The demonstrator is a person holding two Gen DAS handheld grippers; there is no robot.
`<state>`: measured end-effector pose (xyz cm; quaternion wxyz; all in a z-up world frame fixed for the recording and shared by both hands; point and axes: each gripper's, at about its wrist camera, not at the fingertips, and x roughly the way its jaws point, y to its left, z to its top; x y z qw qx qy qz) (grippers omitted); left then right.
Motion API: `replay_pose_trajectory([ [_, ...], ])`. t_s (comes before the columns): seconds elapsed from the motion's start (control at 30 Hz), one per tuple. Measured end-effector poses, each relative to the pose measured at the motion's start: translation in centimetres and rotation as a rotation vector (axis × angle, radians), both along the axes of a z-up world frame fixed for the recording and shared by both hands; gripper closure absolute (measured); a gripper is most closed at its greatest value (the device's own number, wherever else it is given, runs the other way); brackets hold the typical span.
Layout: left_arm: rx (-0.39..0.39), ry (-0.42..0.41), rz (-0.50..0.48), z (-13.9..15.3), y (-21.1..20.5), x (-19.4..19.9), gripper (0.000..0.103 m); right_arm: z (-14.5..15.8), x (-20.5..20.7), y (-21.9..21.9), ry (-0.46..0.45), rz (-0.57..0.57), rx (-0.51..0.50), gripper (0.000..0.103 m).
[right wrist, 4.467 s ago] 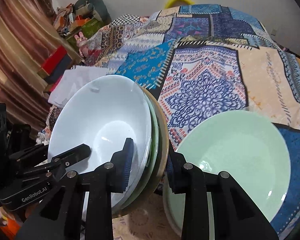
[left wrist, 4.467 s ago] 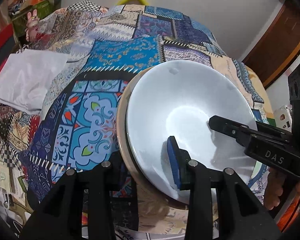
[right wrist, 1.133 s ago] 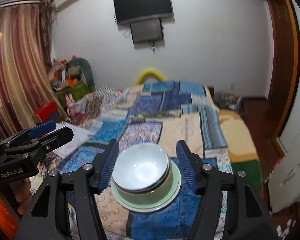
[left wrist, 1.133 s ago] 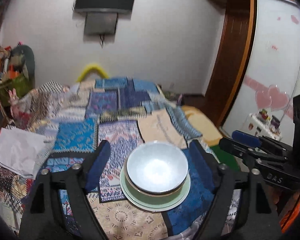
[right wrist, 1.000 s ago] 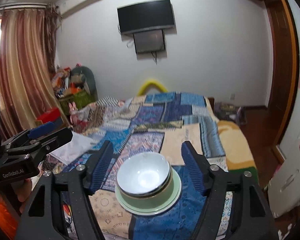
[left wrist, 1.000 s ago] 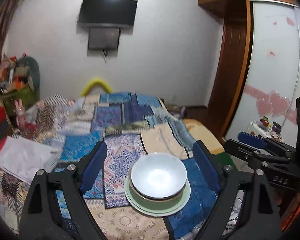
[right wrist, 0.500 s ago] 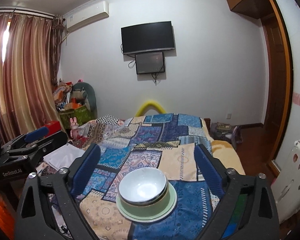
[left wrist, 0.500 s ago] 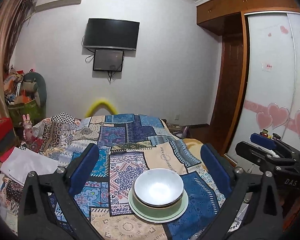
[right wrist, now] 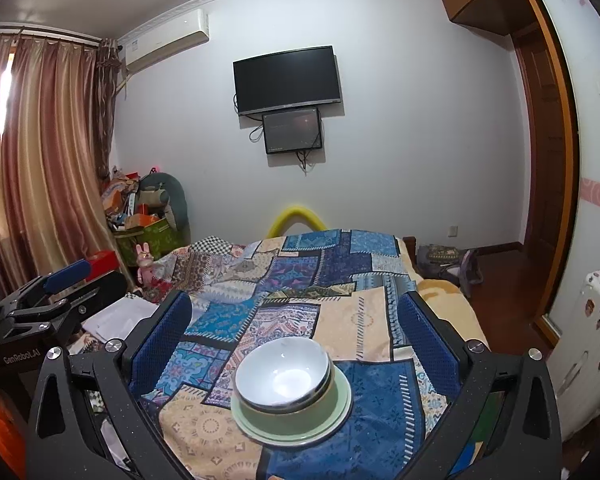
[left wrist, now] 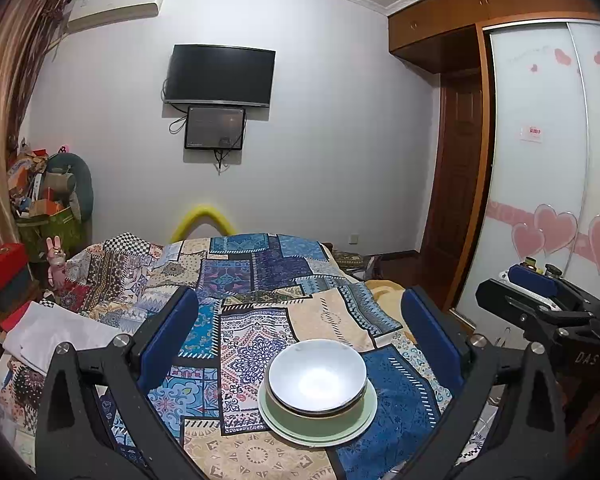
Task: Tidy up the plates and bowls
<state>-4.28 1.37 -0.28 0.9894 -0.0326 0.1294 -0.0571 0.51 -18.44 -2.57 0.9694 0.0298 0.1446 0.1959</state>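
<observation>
I see the bowls (left wrist: 318, 376) nested on the green plate (left wrist: 318, 426); left tongs (left wrist: 300, 344) spread, right tongs (right wrist: 294, 340) opening, both empty; stacking looks finished

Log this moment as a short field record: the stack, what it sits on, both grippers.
stack: white ceramic bowl on top, nested in other bowls, on a pale green plate
surface: patchwork-quilt bed
left gripper: open, empty, clear of the stack
right gripper: jaws opening, nothing held
task status: dishes look stacked
</observation>
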Motion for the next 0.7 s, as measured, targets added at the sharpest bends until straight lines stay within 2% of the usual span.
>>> replay_pose_trajectory([
  [0.7, 0.015, 0.002, -0.012, -0.30, -0.47, -0.06, 0.000, 0.37, -0.34, 0.15, -0.007, 0.016, -0.011, 0.000],
])
